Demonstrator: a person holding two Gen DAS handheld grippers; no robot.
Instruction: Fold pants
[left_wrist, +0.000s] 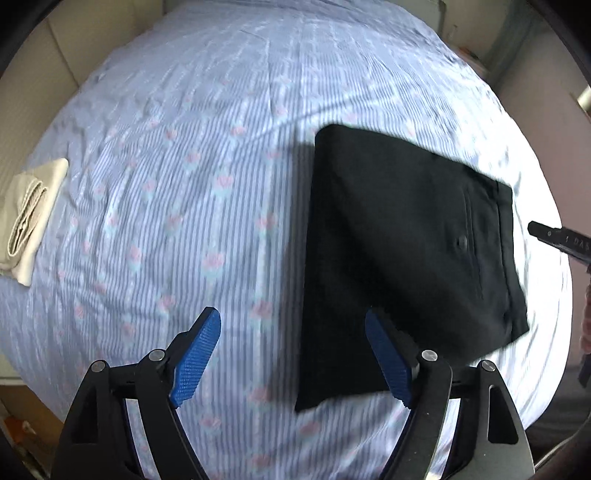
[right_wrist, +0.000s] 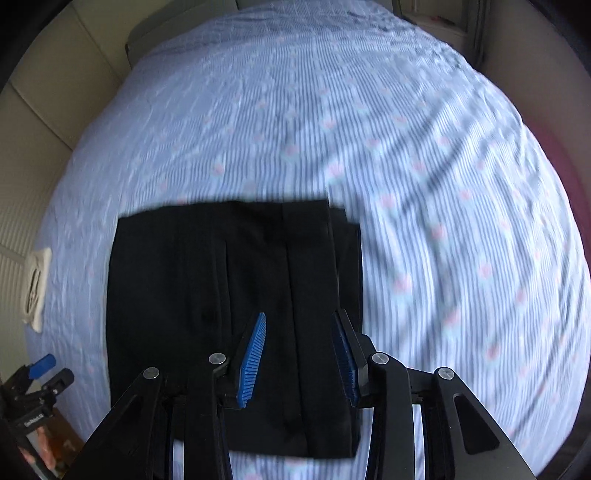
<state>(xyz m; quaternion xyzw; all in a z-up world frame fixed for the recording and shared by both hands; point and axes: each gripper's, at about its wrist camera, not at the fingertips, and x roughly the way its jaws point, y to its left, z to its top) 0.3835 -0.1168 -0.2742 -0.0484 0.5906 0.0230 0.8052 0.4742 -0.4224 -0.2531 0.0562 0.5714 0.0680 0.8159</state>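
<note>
nearest, left tool (left_wrist: 291, 354) spread wide, empty, above striped bed sheet (left_wrist: 184, 166) at left edge of folded black pants (left_wrist: 399, 251). right tool (right_wrist: 297, 354) parted, empty, over pants' near end. far left, folded cream cloth (left_wrist: 29, 218) on bed.

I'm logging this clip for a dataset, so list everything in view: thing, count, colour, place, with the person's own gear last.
Pants: one, black, folded flat on the bed, toward its right side.
Folded cloth: one, cream, at the bed's left edge.
Bed sheet: one, pale blue striped with pink motifs, covering the bed.
Left gripper: one, black with blue pads, jaws open, empty, at the pants' left edge.
Right gripper: one, black with blue pads, jaws open, empty, over the pants.
</note>
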